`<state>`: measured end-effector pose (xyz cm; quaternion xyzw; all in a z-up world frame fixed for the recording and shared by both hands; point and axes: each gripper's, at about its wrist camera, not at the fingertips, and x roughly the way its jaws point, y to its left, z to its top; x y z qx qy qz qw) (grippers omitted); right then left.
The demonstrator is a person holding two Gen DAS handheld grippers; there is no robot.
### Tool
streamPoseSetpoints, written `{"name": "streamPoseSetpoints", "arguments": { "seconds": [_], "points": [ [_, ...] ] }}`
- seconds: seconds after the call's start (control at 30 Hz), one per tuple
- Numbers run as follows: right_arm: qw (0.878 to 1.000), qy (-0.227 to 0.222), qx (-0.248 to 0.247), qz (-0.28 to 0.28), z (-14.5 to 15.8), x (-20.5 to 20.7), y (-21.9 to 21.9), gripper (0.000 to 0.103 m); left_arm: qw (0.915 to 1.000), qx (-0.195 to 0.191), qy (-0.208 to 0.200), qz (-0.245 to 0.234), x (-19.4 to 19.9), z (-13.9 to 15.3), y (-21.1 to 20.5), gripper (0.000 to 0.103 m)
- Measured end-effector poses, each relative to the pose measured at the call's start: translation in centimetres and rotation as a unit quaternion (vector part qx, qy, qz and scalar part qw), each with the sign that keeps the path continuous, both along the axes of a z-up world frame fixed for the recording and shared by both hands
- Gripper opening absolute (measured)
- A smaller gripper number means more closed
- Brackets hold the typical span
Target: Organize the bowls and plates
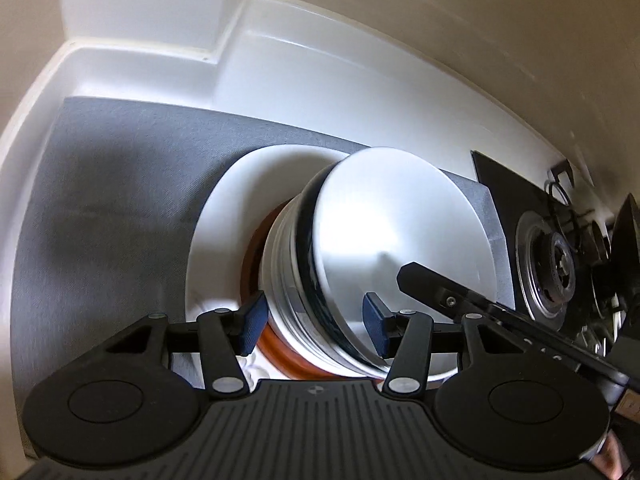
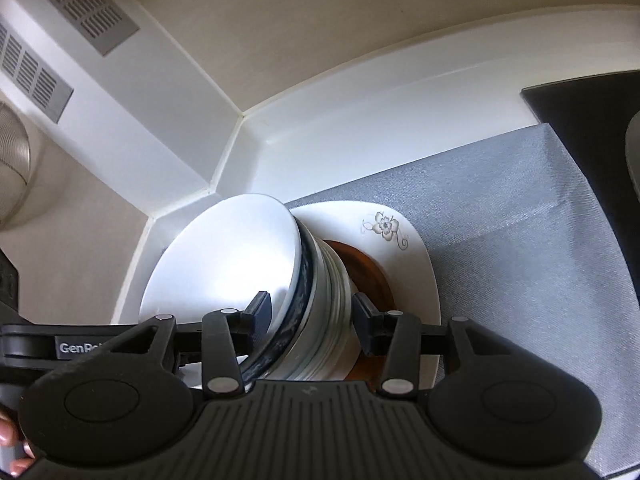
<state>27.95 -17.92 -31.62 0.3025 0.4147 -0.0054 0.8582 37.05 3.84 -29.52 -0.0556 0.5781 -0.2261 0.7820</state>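
A stack of nested bowls [image 1: 296, 280] stands on a brown plate [image 1: 280, 350], which lies on a large white plate [image 1: 224, 216] on the grey mat [image 1: 100, 200]. The top white bowl [image 1: 400, 232] is the biggest. My left gripper [image 1: 314, 324] is open, its jaws either side of the stack's near edge. In the right wrist view the same stack [image 2: 320, 304] sits on the flower-printed white plate [image 2: 384, 228]. My right gripper [image 2: 310, 320] is open around the stack's rim from the opposite side. It also shows in the left wrist view [image 1: 440, 292] inside the top bowl.
A white counter wall and corner [image 1: 224, 52] rise behind the mat. A black gas hob with a burner [image 1: 556, 264] lies to the right of the mat. A vent grille [image 2: 72, 12] is on the wall at upper left in the right wrist view.
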Motion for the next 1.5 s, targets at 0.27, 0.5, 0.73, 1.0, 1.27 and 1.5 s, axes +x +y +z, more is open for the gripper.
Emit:
{"name": "streamPoseSetpoints", "arguments": {
  "seconds": [0.27,0.5,0.73,1.0,1.27,1.5],
  "points": [
    [0.999,-0.015,-0.046,0.001,1.9,-3.4,0.5,0.089,0.992,0.042,-0.101,0.063,-6.7,4.5,0.9,0.089],
    [0.994,-0.007,-0.106,0.007,5.5,-10.2,1.2,0.1,0.9821,0.091,-0.148,0.072,-15.8,8.9,-0.7,0.091],
    [0.989,-0.003,-0.148,0.03,9.6,-18.1,1.6,0.103,0.9737,0.105,-0.182,0.087,-24.0,13.8,-2.0,0.095],
    [0.984,-0.03,-0.17,0.053,15.9,-25.5,3.1,0.103,0.9591,0.17,-0.212,0.08,-32.3,19.3,-4.7,0.102],
    [0.982,-0.027,-0.181,0.053,23.4,-30.9,2.2,0.103,0.9453,0.187,-0.252,0.089,-38.8,26.1,-6.7,0.103],
    [0.984,0.009,-0.169,0.051,26.5,-32.8,1.9,0.103,0.9511,0.174,-0.231,0.108,-40.8,28.9,-7.2,0.103]
  ]
}}
